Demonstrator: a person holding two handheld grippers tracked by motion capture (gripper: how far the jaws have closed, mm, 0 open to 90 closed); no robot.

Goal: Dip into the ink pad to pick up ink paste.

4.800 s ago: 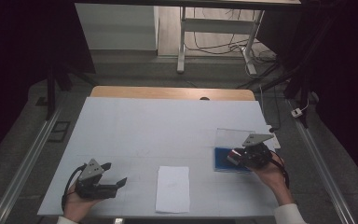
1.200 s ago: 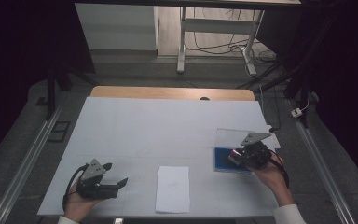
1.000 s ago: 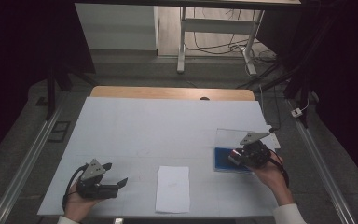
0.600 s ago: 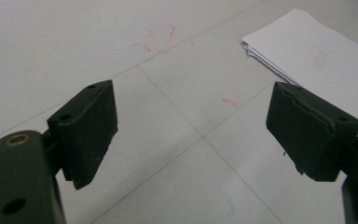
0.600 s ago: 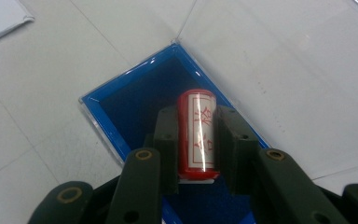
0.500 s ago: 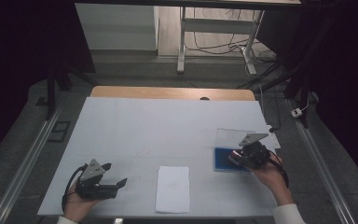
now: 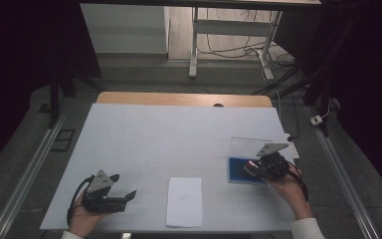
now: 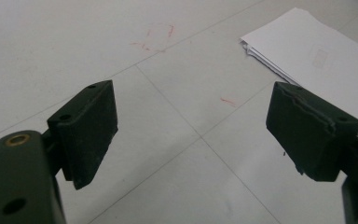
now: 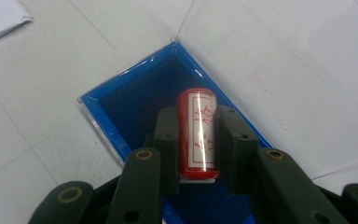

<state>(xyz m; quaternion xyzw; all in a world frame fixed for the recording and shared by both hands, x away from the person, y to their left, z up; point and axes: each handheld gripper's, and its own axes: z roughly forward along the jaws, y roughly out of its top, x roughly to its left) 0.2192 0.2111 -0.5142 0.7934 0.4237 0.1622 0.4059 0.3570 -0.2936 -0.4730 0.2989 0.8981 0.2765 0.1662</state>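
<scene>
Red cylindrical stamp (image 9: 196, 133), white-labelled side

In the right gripper view, the red stamp's (image 9: 196, 133) lower end is hidden between the right tool's (image 9: 196, 149) pads, and the blue ink pad's (image 9: 130, 112) near corner runs past the bottom edge.

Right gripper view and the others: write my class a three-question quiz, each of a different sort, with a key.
1. True or false: the right gripper is shut on the red stamp.
2. What lies under the stamp? A) blue ink pad B) paper stack C) bare table
3. Fill in: the left gripper has its jaws ____.

Key: 1 true. 2 A. 3 open; the paper stack lies beyond them on the table.
</scene>
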